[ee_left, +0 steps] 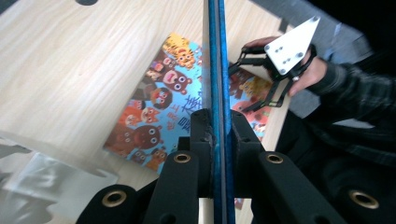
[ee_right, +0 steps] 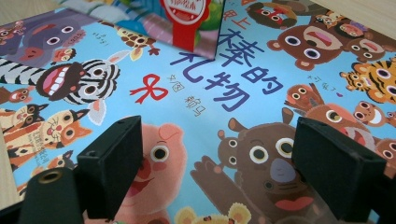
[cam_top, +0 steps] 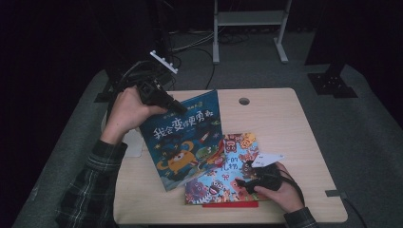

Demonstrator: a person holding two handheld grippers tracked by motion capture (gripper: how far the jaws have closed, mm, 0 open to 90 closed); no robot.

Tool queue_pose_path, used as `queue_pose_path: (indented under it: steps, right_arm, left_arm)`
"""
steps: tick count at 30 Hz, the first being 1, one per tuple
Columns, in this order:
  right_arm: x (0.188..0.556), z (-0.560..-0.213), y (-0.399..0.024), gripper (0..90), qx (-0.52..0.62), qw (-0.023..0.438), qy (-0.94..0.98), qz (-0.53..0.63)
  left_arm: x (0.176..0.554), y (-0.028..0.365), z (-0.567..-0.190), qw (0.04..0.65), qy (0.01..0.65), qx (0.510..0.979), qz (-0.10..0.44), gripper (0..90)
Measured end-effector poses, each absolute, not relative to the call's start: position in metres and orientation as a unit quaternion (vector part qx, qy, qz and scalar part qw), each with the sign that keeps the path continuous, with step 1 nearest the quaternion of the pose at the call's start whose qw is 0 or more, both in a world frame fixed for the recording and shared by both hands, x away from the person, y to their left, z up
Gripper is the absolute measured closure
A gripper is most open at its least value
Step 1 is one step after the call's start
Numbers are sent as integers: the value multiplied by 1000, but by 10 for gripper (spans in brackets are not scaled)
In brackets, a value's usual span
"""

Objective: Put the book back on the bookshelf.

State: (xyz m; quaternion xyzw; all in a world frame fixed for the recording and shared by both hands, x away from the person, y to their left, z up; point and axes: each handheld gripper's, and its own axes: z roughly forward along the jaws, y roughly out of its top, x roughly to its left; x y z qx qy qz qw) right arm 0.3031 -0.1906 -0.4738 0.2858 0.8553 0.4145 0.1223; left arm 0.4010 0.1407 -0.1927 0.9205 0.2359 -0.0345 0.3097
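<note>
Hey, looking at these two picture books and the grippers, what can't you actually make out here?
- Animal book: high view, its left part lies under the blue monster book.
- Blue monster book: left gripper view, seen edge-on, its cover is unreadable.
- Right gripper: high view, too small and dark to tell whether it touches the animal book.

The dark blue book [cam_top: 183,137], tilted up at about ten o'clock of the animal book [cam_top: 228,171], carries the large title 我会变得更勇敢 across its cover. The animal book, light blue and lying flat on the surface [cam_top: 280,118], reads 棒的礼物 [ee_right: 224,77] in purple characters; smaller print beside it is too small to read
</note>
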Motion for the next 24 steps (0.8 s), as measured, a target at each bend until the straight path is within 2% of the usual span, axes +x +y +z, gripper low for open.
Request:
queue_pose_path:
  steps: [10,24]
  right_arm:
    - [304,-474,-192,154,290,123,854,414]
    - [304,-474,-192,154,290,125,854,414]
  left_arm:
    - [388,145,-181,306,227,925,-4,824]
    - [371,210,-164,318,266,910,20,824]
